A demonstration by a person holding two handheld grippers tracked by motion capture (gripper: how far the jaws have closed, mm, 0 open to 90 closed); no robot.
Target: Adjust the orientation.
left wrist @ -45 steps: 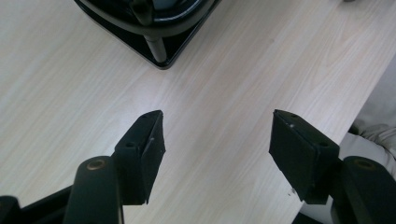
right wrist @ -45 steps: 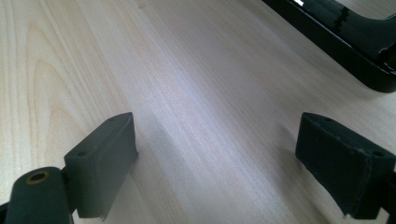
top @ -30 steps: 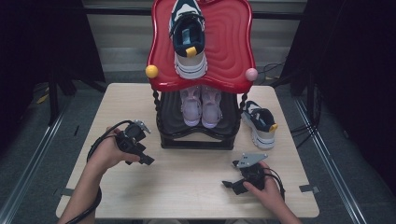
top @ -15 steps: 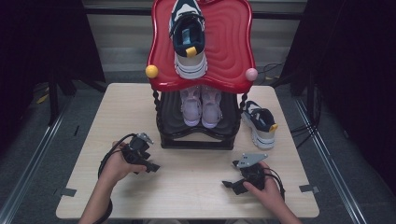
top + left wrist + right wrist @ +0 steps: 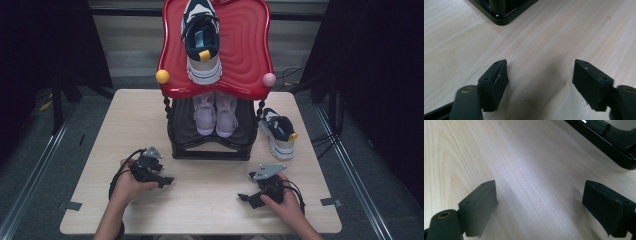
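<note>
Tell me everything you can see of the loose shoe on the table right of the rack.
The shoe is a sneaker with a dark navy upper, white panels, a thick white sole and a yellow heel tab. It sits upright on its sole on the table, heel toward the person, toe toward the far edge, close beside the rack's right post. Whether they touch is unclear. Neither gripper touches it.

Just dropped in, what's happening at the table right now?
A person holds a gripper in each hand low over the wooden table, in front of a two-tier shoe rack. The left gripper and the right gripper are both open and hold nothing; bare wood shows between the jaws in each gripper view. One dark sneaker sits on the red top shelf, a pale pink pair sits on the lower shelf, and a matching dark sneaker lies on the table beside the rack.
</note>
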